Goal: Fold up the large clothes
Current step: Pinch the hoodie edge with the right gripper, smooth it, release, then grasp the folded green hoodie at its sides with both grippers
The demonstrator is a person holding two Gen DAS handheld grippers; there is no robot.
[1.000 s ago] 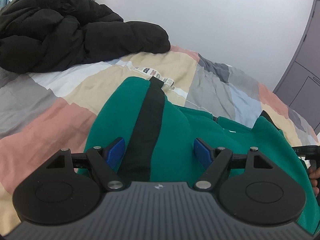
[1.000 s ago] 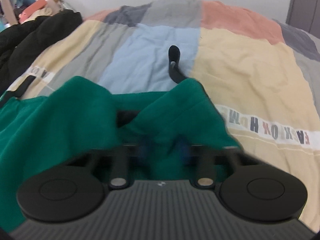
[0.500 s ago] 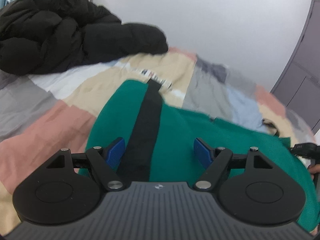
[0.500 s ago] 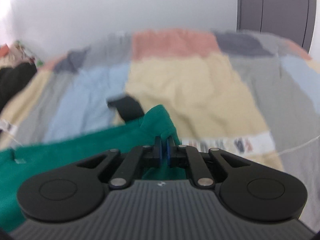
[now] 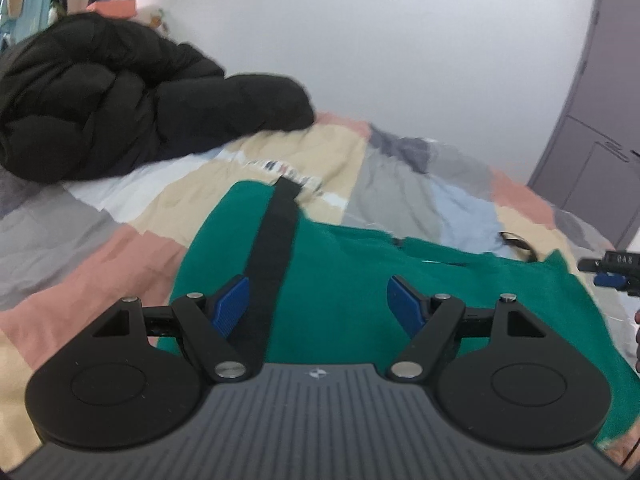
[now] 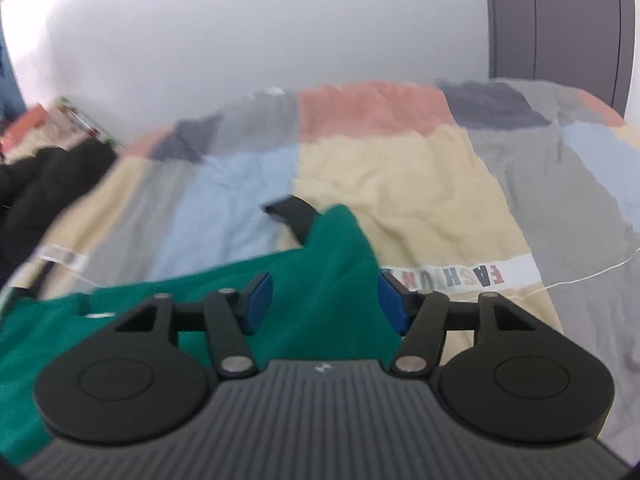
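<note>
Overhead, both tools gape above the green garment [image 5: 340,264] on a patchwork quilt [image 6: 420,184].

Black puffy jacket heap [image 5: 132,100] blocks far-left bed corner. Patchwork quilt bed [image 6: 420,184] open beyond and right of flat green garment with black stripe [image 5: 340,280]. White wall [image 6: 280,32], grey door [image 6: 560,20] close off far side.

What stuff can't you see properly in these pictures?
- Green garment: near part hidden under the left tongs body, left wrist view; what kind of garment, cannot tell.
- Black strap: lower part hidden behind green cloth, right wrist view.
- Lettering on the bedspread: start covered by the right tongs.
- Black jacket: blurred, cut by left edge.
</note>
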